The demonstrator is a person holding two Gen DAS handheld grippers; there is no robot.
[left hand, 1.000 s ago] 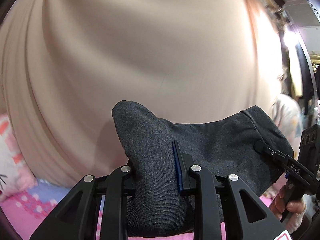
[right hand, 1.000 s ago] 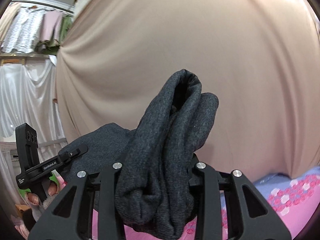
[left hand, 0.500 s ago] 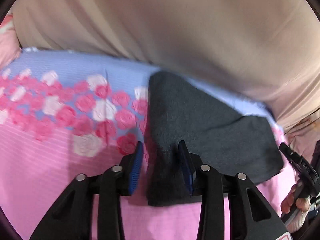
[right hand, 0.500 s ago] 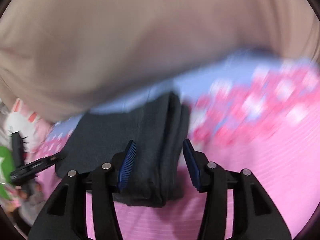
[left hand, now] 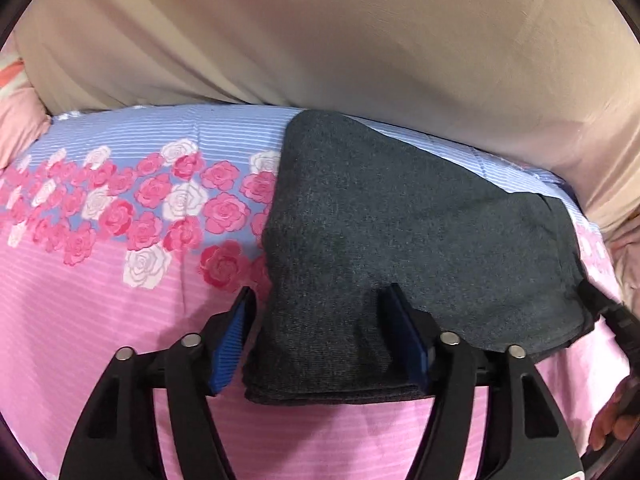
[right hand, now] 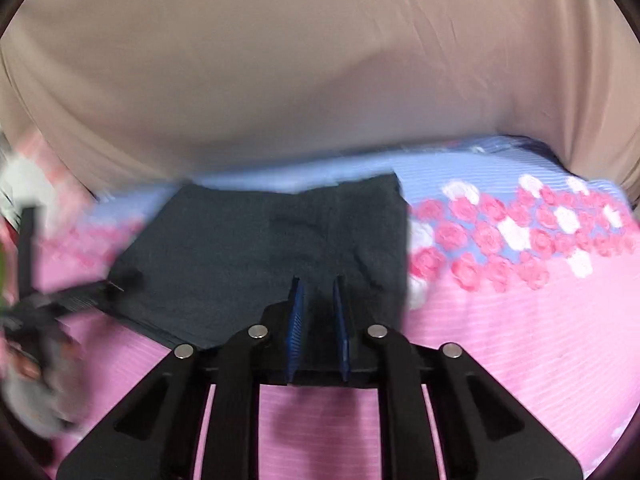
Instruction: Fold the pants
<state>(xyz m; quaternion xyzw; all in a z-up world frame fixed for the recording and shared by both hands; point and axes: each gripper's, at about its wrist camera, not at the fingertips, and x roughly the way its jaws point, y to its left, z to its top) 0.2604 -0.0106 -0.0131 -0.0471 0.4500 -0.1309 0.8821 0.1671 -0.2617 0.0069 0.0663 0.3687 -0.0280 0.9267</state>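
The dark grey pants (left hand: pixel 384 232) lie folded into a flat bundle on the pink flowered bedsheet (left hand: pixel 120 312). My left gripper (left hand: pixel 320 312) is open, its blue pads either side of the bundle's near left corner, not pinching it. In the right wrist view the pants (right hand: pixel 256 256) lie flat. My right gripper (right hand: pixel 318 284) sits over their near edge with its blue pads a narrow gap apart and no cloth between them. The right gripper also shows at the left wrist view's right edge (left hand: pixel 612 316).
A beige curtain (left hand: pixel 320 40) hangs right behind the bed. The sheet's blue band with pink and white roses (right hand: pixel 520 232) runs along the far side. A pink pillow (left hand: pixel 16 120) lies at the far left.
Both grippers lowered the bundle from the air onto the bed and let go of it. The left jaws opened wide. The right jaws opened and then narrowed again.
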